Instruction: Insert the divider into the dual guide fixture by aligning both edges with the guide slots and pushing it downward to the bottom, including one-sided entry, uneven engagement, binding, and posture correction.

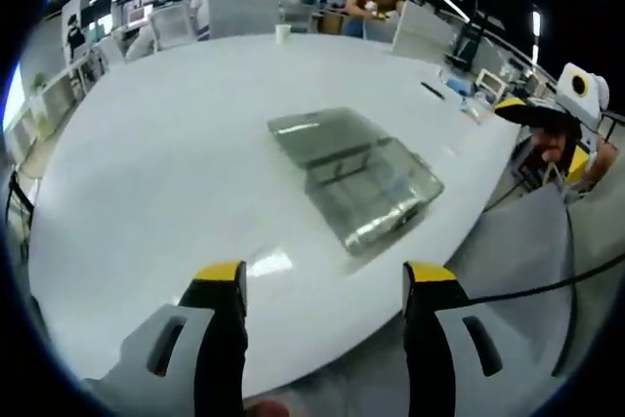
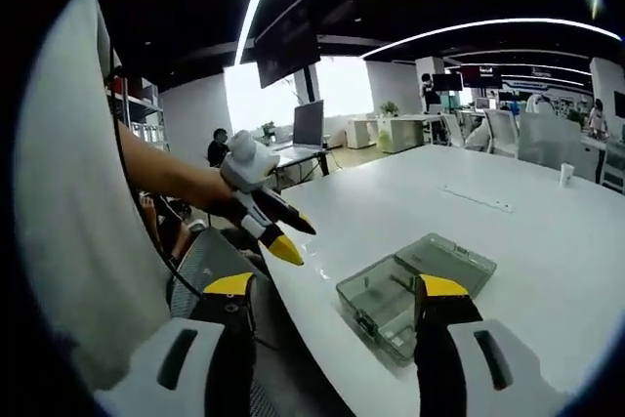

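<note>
Clear box (image 1: 354,175) lying open near worktop (image 1: 146,163) edge, ahead of both grippers, long axis running diagonally away. Left gripper (image 1: 325,280) spread wide, empty, box straight ahead beyond fingers. Right gripper (image 2: 339,288) likewise wide and empty, box (image 2: 415,290) between its tips, seemingly nearer. Divider not made out.

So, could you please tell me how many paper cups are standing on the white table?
1 that I can make out: a white cup near the table's far edge in the left gripper view, likely the same cup at the far right in the right gripper view. Smaller ones may be hidden.
</note>
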Demonstrator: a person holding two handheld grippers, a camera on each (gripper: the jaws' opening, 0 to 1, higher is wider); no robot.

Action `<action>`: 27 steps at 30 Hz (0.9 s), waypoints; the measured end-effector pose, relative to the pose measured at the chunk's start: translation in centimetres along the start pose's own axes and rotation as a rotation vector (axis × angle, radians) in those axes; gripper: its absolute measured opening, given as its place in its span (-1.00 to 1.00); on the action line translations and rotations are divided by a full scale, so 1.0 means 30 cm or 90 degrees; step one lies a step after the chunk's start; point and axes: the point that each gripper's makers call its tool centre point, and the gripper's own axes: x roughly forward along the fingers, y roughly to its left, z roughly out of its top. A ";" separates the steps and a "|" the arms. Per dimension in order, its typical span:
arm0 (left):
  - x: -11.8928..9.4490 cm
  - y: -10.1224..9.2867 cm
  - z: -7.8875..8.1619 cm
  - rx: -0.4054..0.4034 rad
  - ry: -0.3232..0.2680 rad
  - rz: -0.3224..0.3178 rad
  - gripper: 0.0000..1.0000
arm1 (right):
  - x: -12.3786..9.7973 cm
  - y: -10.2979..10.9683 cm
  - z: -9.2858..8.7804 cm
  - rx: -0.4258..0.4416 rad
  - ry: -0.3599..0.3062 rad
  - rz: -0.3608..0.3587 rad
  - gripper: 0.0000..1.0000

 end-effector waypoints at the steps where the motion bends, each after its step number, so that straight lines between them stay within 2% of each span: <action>1: 0.004 0.006 -0.005 -0.002 0.003 0.001 0.26 | 0.001 0.000 0.000 0.000 0.002 0.001 0.26; 8: 0.019 0.023 -0.030 -0.007 0.015 0.004 0.26 | -0.002 -0.006 -0.001 -0.001 0.014 -0.003 0.26; 14: 0.035 0.029 -0.063 -0.014 0.030 0.002 0.26 | 0.001 0.000 0.034 -0.003 0.019 -0.001 0.26; 19: 0.045 0.027 -0.070 -0.012 0.035 -0.001 0.26 | 0.002 0.007 0.070 -0.008 0.015 -0.003 0.26; 27: 0.061 0.039 -0.084 -0.011 0.043 -0.001 0.26 | 0.013 0.019 0.091 -0.004 0.023 -0.006 0.21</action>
